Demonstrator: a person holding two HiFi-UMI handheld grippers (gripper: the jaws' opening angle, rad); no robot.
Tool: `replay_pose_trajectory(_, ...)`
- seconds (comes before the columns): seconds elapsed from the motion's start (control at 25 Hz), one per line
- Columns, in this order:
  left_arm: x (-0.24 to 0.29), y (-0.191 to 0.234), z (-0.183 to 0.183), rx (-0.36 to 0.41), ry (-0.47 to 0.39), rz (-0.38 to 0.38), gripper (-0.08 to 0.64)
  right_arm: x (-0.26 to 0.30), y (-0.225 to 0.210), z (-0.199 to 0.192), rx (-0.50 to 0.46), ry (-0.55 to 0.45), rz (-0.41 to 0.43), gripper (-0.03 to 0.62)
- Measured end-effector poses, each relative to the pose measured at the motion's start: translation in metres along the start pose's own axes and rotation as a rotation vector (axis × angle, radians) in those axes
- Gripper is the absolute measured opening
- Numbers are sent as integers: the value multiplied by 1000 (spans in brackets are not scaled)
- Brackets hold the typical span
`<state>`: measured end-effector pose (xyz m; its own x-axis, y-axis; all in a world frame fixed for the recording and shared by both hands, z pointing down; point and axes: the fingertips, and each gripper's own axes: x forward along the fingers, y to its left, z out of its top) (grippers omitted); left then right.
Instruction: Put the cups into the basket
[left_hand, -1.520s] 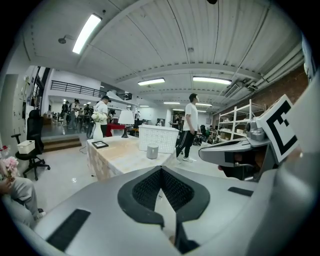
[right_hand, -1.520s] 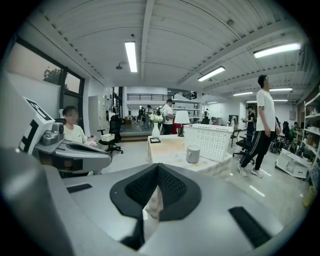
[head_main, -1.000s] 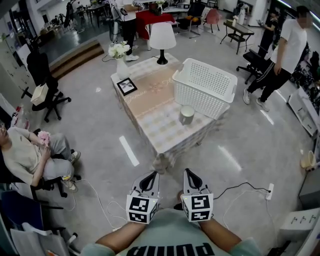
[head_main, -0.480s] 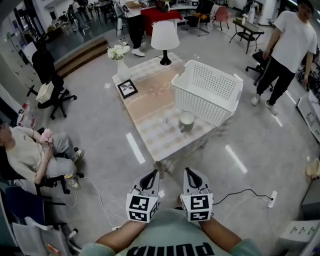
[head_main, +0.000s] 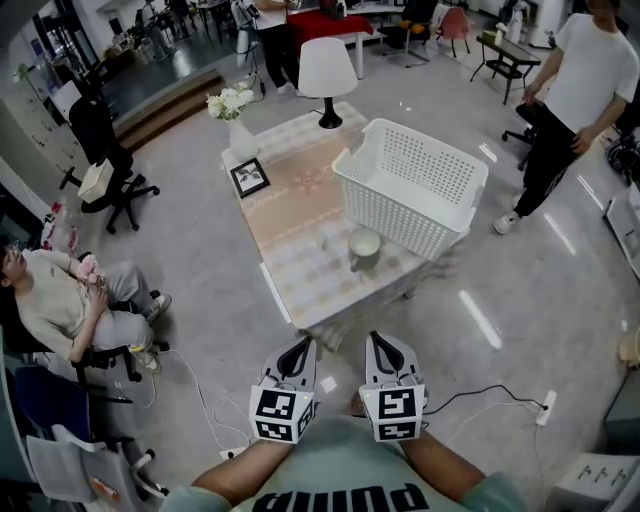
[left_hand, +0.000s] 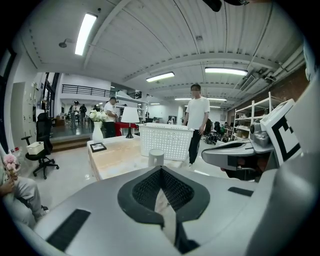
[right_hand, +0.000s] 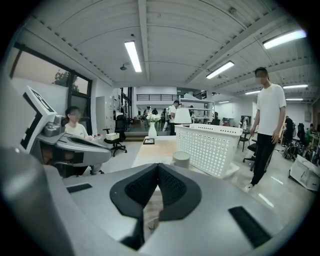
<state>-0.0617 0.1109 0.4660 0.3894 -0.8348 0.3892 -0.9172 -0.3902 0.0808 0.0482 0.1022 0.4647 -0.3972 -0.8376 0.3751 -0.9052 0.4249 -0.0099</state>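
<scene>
Cup (head_main: 364, 246): upright on worktop (head_main: 300, 200), just beside basket (head_main: 400, 215) wall.
Left gripper (head_main: 297, 352): jaws together, empty, well short of worktop.
Right gripper (head_main: 386, 350): jaws together, empty.
Risk: arriving unopened, jaws would likely topple cup; basket wall crowds the grasp.

Head view: from above, tilted steeply down. Surface (head_main: 300, 205) well off in upper centre of frame; left hand-held gripper (head_main: 298, 350) and right hand-held gripper (head_main: 385, 345) close at bottom centre.
Left gripper view: low, near level, along own jaws toward the surface; right hand-held gripper at right edge.
Right gripper view: same height and heading, just beside; left hand-held gripper at left edge.
Shared by all three: surface, basket (head_main: 400, 205), cup (head_main: 364, 245).
</scene>
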Motion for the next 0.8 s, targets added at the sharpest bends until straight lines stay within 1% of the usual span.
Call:
replay_pose_trajectory(0.16,6,-1,1,0,8,9,2,5,-13,-1,9,9,-2,12)
replay_pose_trajectory(0.36,13,2,6,7,7,2,2,12,-15,1,4,19,-5,12)
replay_pose_trajectory(0.56,32,12,6,5,16,-29,2,30,-18,1,5,40,-26,12)
replay_pose_trajectory(0.8,66,33,24,30,19,-93,2,60,-29,15,19,52,-92,12)
